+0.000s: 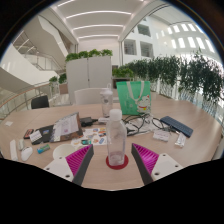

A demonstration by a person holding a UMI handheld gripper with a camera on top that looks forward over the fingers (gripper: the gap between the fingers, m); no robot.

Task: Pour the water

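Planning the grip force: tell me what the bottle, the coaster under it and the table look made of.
Bottle: probably clear plastic, glossy; the scene shows through it. It stands between the open tool's fingers.
Coaster: red disc, matte; material unclear.
Table: light wood or wood-look laminate, smooth, with a pale tan surface.

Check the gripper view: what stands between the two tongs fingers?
A clear water bottle stands upright on a red coaster between the open tongs, with a gap at either side.
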